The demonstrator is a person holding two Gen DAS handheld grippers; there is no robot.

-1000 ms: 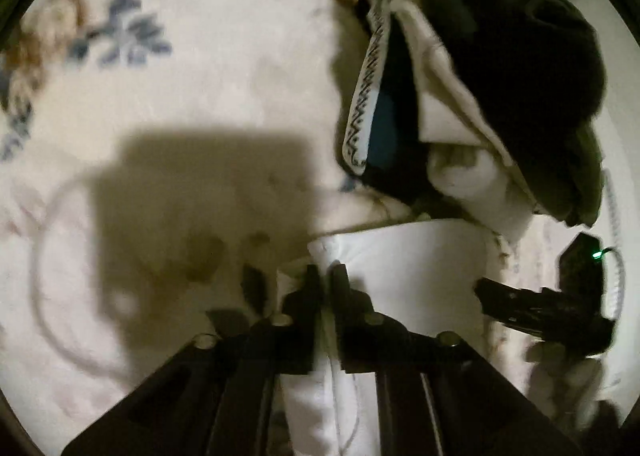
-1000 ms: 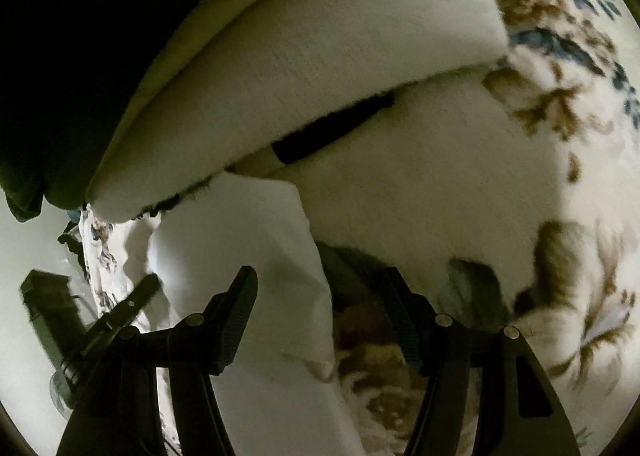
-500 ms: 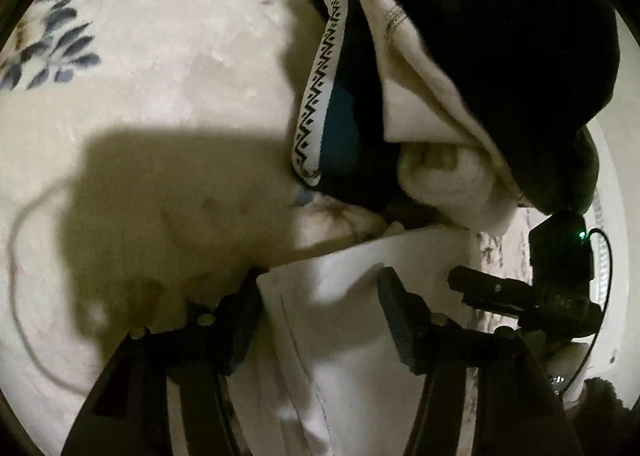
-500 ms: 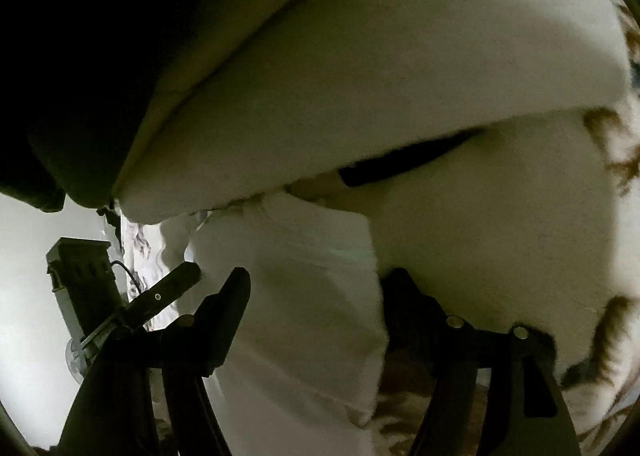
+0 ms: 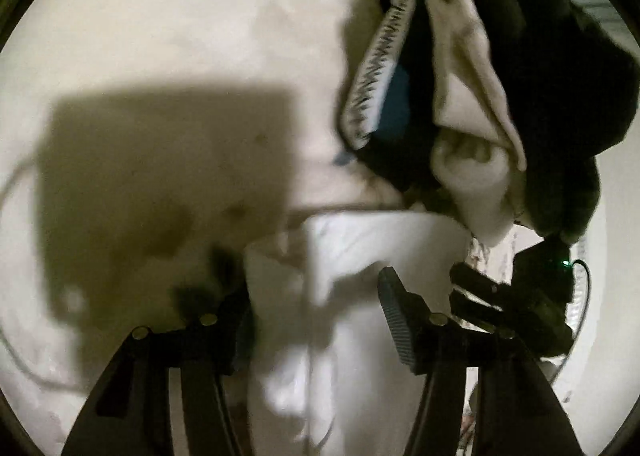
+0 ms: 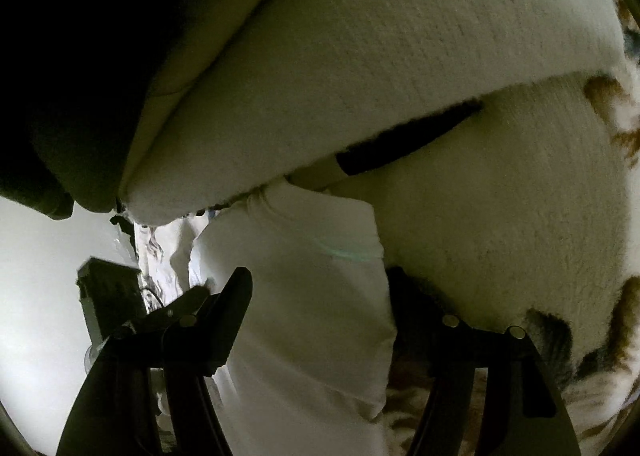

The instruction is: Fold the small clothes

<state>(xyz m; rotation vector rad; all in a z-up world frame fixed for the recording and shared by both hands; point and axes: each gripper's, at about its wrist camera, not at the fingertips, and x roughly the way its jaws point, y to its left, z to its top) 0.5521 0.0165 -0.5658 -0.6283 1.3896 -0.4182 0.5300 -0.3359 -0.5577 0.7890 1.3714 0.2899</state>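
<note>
Where it lies between both grippers' spread jaws, the white garment point(image 5: 360, 256) runs lengthwise from 6 toward 12 o'clock. Left gripper point(image 5: 316, 300) and right gripper point(image 6: 316, 296) gape wide, gripping nothing; the cloth is plain, creased, partly shadowed.

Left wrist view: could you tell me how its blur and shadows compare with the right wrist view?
Left wrist: motion-blurred, a hard shadow on the cream floral blanket; right wrist: sharper but dim, the white folded garment legible, top-left black.

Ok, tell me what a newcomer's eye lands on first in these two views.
First, the white garment lying on the floral blanket between the left gripper's open jaws. Then the heap of dark and cream clothes at upper right. The right gripper is open over the same garment.
</note>
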